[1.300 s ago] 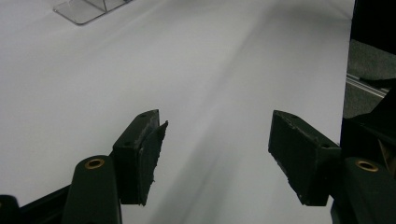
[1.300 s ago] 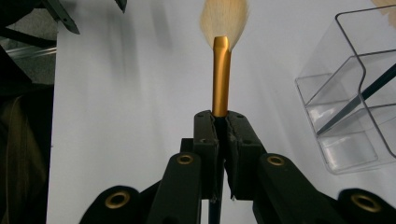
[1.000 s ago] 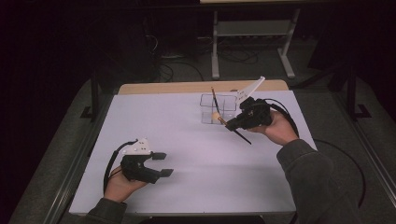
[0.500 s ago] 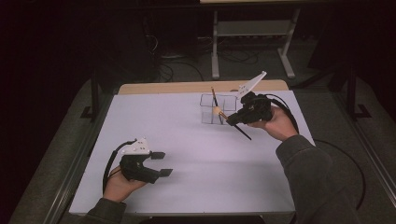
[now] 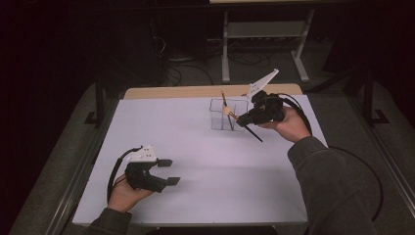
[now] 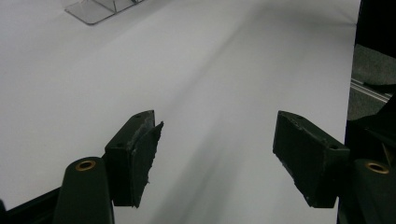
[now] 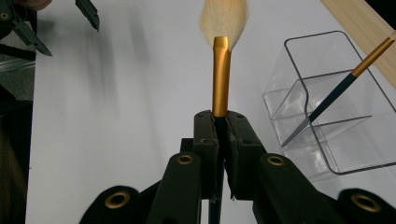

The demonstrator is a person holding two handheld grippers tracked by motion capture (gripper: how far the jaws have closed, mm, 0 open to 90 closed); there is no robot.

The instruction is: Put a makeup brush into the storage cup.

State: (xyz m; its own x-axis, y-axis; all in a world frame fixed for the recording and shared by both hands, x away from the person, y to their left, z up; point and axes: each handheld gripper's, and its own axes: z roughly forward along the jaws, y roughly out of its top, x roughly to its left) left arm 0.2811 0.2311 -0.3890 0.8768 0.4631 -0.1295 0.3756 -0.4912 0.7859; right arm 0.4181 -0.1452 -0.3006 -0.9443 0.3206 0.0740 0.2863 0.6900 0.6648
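Clear organizer point(image 7: 327, 140) holds one slanted brush point(image 7: 327, 100).

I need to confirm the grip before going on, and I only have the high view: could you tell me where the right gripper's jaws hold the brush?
Observer: The right gripper is shut on the brush just below its gold ferrule, bristles pointing away.
Operator: Thank you. Is there anything already in the clear organizer?
Observer: Yes, a second brush with a dark handle leans in one compartment of the clear organizer.
Operator: And is the left gripper carrying anything?
Observer: No, the left gripper is open, with bare white table between its jaws.
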